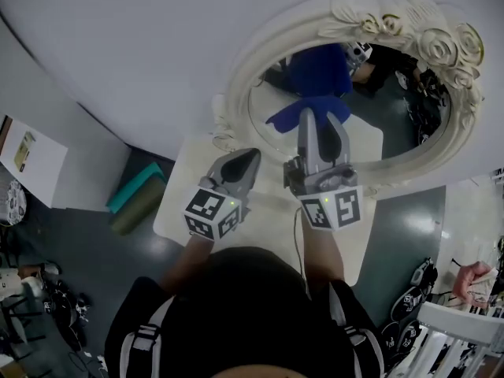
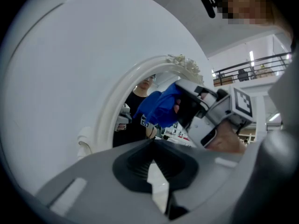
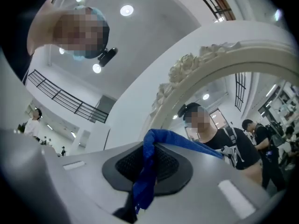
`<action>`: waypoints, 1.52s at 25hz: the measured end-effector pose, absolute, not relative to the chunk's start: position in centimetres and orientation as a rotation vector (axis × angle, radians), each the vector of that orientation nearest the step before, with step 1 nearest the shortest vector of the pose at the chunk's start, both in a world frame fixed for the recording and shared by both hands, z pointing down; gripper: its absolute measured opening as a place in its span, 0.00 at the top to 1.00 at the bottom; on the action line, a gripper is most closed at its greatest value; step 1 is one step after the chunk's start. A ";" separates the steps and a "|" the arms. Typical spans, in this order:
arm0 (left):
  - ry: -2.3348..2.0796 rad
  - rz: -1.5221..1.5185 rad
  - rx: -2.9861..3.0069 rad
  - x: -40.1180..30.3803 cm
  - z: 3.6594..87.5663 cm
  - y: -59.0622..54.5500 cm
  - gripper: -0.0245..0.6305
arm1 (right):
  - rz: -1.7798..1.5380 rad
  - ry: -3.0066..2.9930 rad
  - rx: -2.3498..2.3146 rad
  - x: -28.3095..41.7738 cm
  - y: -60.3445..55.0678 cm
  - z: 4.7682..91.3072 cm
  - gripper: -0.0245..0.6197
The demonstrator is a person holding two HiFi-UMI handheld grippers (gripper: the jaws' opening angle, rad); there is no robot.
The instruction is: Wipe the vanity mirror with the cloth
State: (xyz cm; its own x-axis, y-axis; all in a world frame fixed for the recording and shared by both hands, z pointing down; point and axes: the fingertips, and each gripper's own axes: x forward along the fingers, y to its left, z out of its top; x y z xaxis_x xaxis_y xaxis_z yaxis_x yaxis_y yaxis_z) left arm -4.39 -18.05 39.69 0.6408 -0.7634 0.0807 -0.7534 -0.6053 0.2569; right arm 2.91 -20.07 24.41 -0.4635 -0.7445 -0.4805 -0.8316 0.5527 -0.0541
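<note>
The oval vanity mirror (image 1: 260, 46) has an ornate cream frame with roses and leans against a white wall. My right gripper (image 1: 320, 118) is shut on a blue cloth (image 1: 309, 107) and holds it against the lower left of the glass. In the right gripper view the cloth (image 3: 148, 167) hangs pinched between the jaws of the right gripper (image 3: 148, 143), beside the frame (image 3: 196, 64). My left gripper (image 1: 250, 157) is shut and holds nothing, low by the frame's left side. The left gripper view shows the left gripper (image 2: 152, 142) facing the frame (image 2: 110, 111), the cloth (image 2: 161, 107) and the right gripper (image 2: 187, 101).
The mirror stands on a white table (image 1: 177, 203). Teal and olive rolls (image 1: 135, 189) lie on the dark floor to the left, near a white panel (image 1: 31, 160). A white chair (image 1: 465, 329) and a pink item (image 1: 472, 278) are at lower right.
</note>
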 end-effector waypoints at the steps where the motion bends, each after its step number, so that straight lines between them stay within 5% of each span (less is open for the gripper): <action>1: -1.222 -0.052 2.602 -4.0 39.6 -18.0 0.95 | 0.238 2.318 -1.289 4.2 -19.5 24.6 0.90; 18: -1.059 -0.040 2.739 5.7 37.3 -17.7 0.95 | 0.364 1.910 -1.903 28.9 -13.9 28.0 0.90; 38: -1.105 0.063 2.707 8.9 39.1 -20.3 0.95 | 0.318 1.987 -1.779 31.7 -19.2 28.8 0.91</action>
